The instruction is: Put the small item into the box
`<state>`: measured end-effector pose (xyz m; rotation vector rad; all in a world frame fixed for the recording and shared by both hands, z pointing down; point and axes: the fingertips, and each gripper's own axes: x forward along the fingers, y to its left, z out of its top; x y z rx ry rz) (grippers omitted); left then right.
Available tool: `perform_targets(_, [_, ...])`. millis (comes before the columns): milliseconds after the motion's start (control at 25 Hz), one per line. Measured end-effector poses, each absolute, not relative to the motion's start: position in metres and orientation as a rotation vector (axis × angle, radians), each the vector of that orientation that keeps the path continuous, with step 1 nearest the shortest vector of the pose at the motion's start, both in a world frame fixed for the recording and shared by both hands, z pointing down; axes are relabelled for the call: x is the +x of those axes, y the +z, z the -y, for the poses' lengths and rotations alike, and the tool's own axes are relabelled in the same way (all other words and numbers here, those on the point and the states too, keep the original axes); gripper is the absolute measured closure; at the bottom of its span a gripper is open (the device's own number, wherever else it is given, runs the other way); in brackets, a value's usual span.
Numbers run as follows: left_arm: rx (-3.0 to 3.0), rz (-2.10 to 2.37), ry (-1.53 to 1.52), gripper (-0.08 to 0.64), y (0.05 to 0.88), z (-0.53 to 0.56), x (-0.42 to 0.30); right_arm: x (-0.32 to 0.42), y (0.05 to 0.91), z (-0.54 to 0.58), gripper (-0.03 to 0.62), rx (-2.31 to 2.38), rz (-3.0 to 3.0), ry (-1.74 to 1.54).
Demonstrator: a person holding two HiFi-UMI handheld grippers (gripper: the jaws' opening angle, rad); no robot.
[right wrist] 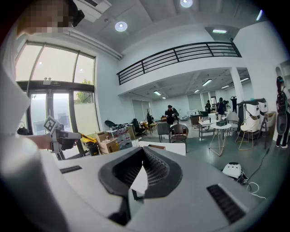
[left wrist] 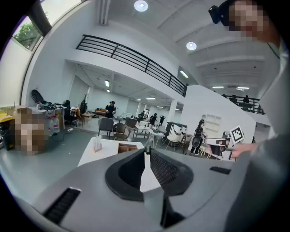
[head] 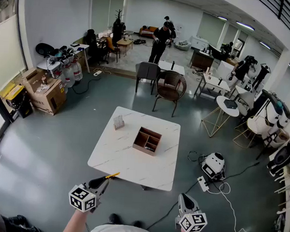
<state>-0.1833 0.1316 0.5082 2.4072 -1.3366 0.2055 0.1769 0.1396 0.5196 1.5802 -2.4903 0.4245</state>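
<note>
Left gripper [head: 105,180] clamps a thin yellow item [head: 113,175]; right gripper [head: 184,197] has its jaws together, empty. Ahead lies the table [head: 132,166] edge, with the compartmented box [head: 147,140] mid-table.

A white square table [head: 127,161] stands on a grey floor [head: 49,151]. A small clear stand [head: 118,122] sits upright near the table's far left corner. Beyond the table is a wicker chair [head: 170,88], with a grey chair [head: 147,70] just beside it on the left. A person in black [head: 159,42] stands further back. A cardboard carton [head: 44,93] lies well off to the left. A white machine [head: 213,165] sits on the floor to the right, near a power strip [head: 202,183].
</note>
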Motion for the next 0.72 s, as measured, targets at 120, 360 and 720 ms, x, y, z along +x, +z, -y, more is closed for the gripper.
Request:
perform_targets(120, [2.409,1.336,0.207,0.515,0.511,-0.129,-0.186,0.174,0.52,-0.138,0.566,1.58,2.49,0.422])
perform_targets(360, [2.41,1.332,0.208,0.515,0.509,-0.129,-0.186,0.173,0.518,-0.137,0.566,1.579,2.496,0.417])
perform_targets(720, [2.41,1.318,0.223,0.515,0.507,-0.129,-0.183,0.174,0.51,-0.137,0.566,1.602,2.494,0.436])
